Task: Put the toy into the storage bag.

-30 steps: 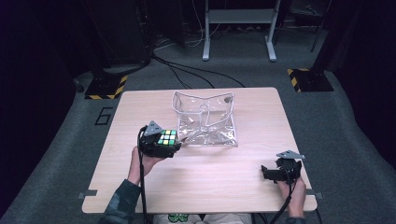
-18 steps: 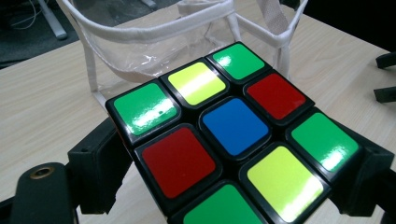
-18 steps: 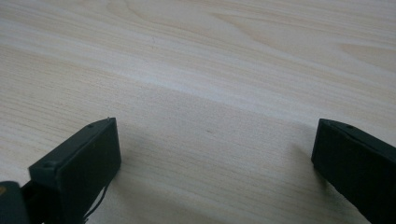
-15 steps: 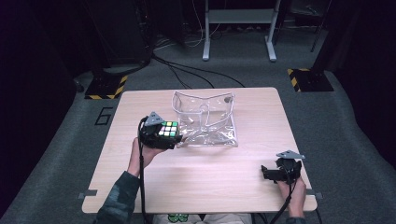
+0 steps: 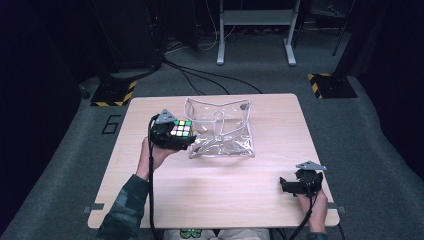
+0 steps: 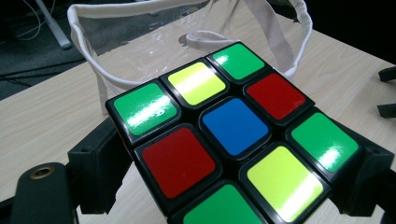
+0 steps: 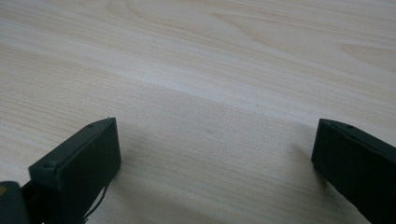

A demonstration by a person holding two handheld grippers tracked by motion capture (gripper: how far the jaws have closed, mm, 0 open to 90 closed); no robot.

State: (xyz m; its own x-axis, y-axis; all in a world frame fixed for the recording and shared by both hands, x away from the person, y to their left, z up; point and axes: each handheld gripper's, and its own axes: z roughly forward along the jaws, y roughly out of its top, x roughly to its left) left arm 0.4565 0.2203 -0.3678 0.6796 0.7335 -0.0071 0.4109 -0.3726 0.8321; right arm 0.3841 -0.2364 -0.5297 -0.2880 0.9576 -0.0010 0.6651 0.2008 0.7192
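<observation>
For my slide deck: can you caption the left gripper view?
Left tool clamps a scrambled puzzle cube just short of the clear bag on the wooden table.

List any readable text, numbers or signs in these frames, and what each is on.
"6": dark outline digit on the grey floor, left of the table.
Rubik's cube in the left gripper: plain colour stickers, no lettering.
Clear bag: no print readable.
</observation>
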